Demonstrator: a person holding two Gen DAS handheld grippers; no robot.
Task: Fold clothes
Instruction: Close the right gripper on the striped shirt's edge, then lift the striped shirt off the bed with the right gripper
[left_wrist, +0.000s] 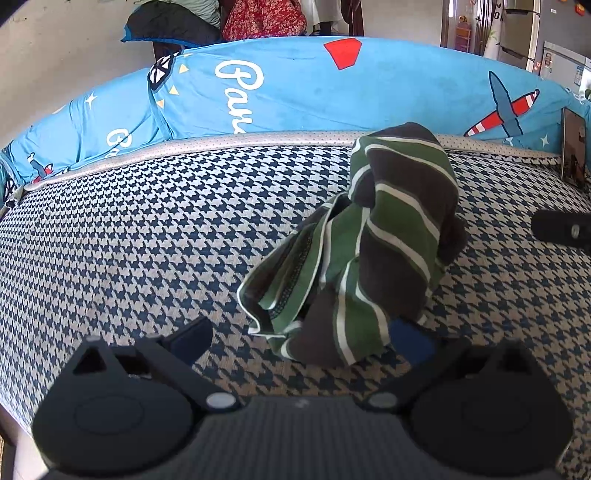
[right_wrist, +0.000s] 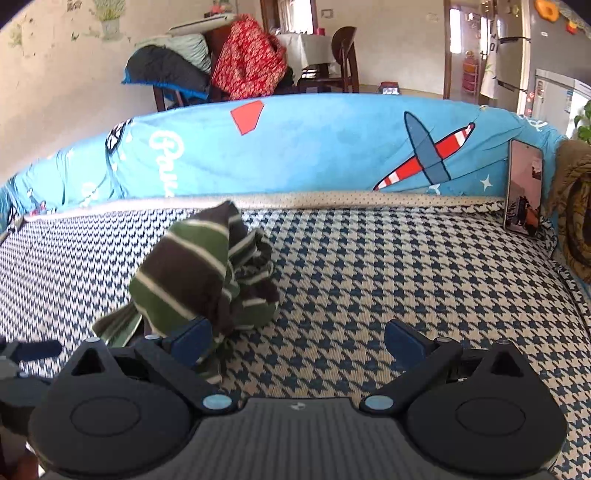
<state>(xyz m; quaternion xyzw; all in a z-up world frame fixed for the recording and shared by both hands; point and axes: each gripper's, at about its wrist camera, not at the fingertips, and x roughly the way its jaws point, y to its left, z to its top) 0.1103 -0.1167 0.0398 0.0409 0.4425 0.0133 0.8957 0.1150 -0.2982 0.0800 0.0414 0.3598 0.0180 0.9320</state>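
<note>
The striped garment (left_wrist: 373, 236), green and brown with white lines, lies crumpled in a heap on the houndstooth mattress (left_wrist: 129, 229), near the blue printed cover (left_wrist: 295, 96) behind it; the left gripper (left_wrist: 303, 339) has its jaws wide apart, the cloth's near edge between them; the right gripper (right_wrist: 295, 341) is also spread wide, its left finger (right_wrist: 192, 338) touching the garment's edge; a phone (right_wrist: 524, 188) leans upright against the cover.

The crumpled striped knit garment (left_wrist: 391, 236) carries broad green and dark brown bands parted by thin white lines. It lies on a woven seat cover (left_wrist: 147, 236) in navy-and-cream houndstooth. Behind runs a bright blue printed cloth (left_wrist: 295, 96) with white script, a red patch and a red-and-white striped aeroplane. Both black tongs (right_wrist: 295, 341) bear pads (right_wrist: 400, 339) that look dark blue.
</note>
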